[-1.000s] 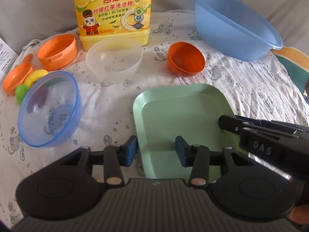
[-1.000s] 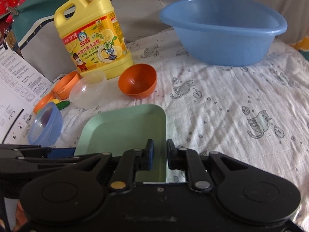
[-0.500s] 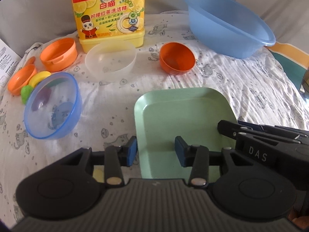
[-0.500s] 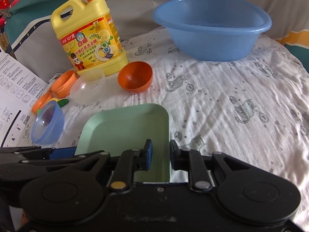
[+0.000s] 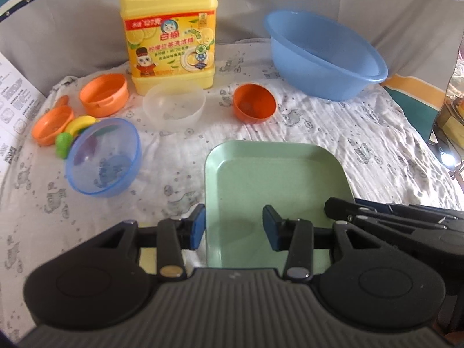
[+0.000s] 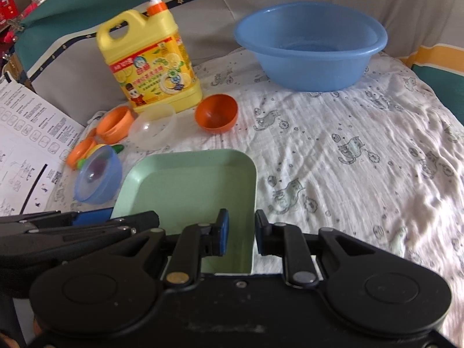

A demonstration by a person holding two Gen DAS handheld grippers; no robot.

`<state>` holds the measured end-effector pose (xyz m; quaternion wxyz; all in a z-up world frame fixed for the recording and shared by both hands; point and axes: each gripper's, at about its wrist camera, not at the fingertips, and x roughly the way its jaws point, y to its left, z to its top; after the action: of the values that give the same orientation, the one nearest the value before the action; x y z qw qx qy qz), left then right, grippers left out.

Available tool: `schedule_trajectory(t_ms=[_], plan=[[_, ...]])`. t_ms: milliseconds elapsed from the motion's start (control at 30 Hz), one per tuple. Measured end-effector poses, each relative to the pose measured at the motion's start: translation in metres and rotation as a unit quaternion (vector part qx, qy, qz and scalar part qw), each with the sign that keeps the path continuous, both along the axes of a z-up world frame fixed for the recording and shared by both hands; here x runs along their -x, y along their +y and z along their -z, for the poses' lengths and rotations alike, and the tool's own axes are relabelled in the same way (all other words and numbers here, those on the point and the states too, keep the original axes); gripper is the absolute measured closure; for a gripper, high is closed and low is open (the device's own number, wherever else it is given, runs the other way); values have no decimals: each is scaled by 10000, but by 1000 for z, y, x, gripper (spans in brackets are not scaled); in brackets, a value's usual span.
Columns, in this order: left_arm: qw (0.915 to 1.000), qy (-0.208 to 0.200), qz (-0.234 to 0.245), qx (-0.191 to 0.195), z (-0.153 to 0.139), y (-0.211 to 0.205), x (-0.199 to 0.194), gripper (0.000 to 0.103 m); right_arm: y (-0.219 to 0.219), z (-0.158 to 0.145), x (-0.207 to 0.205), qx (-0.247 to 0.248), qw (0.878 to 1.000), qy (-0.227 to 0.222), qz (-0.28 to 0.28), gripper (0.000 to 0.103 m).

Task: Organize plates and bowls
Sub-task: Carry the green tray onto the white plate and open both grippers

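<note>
- Left wrist view: green plate (image 5: 275, 179), square with rounded corners and a raised rim, matte pale green, lies flat on the cat-print cloth (image 5: 362, 133) in the lower centre of the frame.
- Left gripper (image 5: 233, 226) sits low at the plate's near left edge, jaws wide apart; one blue pad just outside the left rim, the other over the plate floor. Nothing clamped.
- Right wrist view: right gripper (image 6: 240, 233) straddles the plate's (image 6: 188, 185) right rim, jaws narrowly parted, a gap showing at each pad; contact cannot be told.
- Upper frame: orange bowl (image 5: 253, 103), clear bowl (image 5: 174, 105), blue bowl (image 5: 103, 156) at left, blue basin (image 5: 322, 55) upper right, yellow detergent jug (image 5: 171, 34).
</note>
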<state>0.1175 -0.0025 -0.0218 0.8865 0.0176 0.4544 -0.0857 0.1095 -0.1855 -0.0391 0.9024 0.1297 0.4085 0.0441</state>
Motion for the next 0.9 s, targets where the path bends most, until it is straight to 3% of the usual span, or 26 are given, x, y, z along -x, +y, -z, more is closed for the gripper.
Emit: schedule_trajectory(t_ms=[433, 900], plan=[[9992, -244, -257, 172, -35, 39, 59, 62, 29, -38, 52, 47, 9994, -97, -331, 83], [9966, -436, -681, 142, -59, 98, 118, 62, 88, -58, 94, 77, 9951, -6, -985, 83]])
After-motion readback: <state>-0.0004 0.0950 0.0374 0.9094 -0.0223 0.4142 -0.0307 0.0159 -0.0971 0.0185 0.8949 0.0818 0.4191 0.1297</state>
